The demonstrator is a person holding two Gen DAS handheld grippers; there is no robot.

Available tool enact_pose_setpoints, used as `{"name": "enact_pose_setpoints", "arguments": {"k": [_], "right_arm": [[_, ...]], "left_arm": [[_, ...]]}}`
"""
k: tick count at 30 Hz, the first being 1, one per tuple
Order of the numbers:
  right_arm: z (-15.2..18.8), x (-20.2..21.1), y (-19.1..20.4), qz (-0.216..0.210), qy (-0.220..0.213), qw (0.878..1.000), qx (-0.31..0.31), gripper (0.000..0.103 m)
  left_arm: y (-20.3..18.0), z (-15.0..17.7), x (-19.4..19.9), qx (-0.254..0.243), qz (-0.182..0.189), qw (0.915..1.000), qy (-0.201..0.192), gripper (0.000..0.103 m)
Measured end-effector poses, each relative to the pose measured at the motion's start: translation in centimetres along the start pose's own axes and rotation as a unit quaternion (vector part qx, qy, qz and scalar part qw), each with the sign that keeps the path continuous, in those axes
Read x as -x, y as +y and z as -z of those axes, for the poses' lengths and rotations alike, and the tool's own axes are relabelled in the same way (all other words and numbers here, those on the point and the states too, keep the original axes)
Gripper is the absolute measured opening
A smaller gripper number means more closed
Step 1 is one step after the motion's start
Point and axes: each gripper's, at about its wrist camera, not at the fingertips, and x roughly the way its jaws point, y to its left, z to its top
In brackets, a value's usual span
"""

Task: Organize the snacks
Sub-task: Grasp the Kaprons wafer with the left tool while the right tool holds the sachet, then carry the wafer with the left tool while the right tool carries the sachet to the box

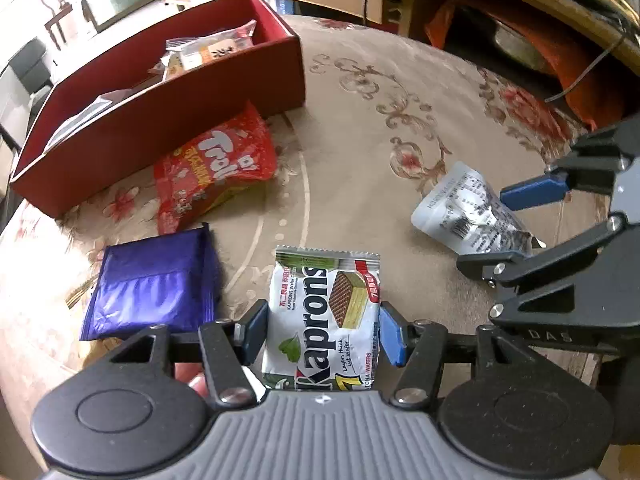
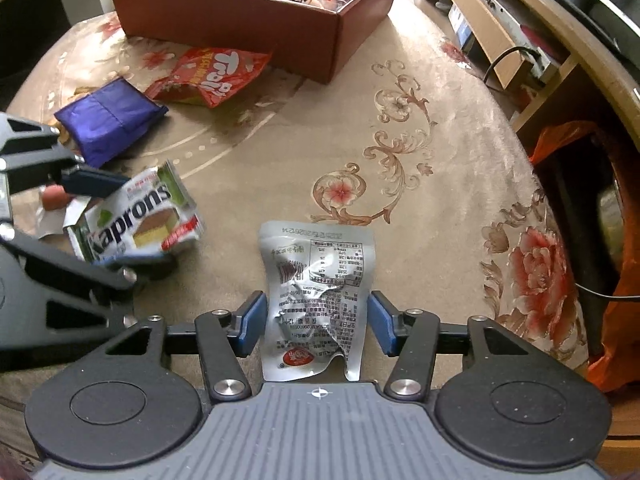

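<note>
The red box [image 1: 160, 120] is seen well ahead on the floral worktop [image 1: 400, 128]. The Kaprons wafer pack [image 1: 324, 316] is gripped lengthwise in the left claw [image 1: 322, 330]; the silver pouch [image 2: 316, 300] is held likewise in the right claw [image 2: 316, 322].

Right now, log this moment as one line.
left gripper: shut on Kaprons packet | right gripper: shut on silver pouch | red box: holds snacks
</note>
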Motion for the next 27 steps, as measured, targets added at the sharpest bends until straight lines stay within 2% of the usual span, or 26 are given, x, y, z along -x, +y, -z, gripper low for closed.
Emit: {"name": "enact_pose_setpoints", "arguments": {"k": [14,23,27], "right_arm": [[-1.9,1.9,0.5,0.028,-0.048,0.998,-0.022,0.062],[-4.0,3.0,1.1,0.040,-0.080,0.995,-0.033,0.062],[-4.8,3.4,1.4,0.043,-0.094,0.994,-0.033,0.062]], "left_arm": [[2.3,-1.4,1.9,0.060,-0.017,0.9975,-0.033,0.058],[3.7,-2.5,3.7,0.080,-0.057,0.9926,-0.072,0.058],[4.8,-3.1,4.4,0.101,-0.052,0.9901,-0.083,0.058]]}}
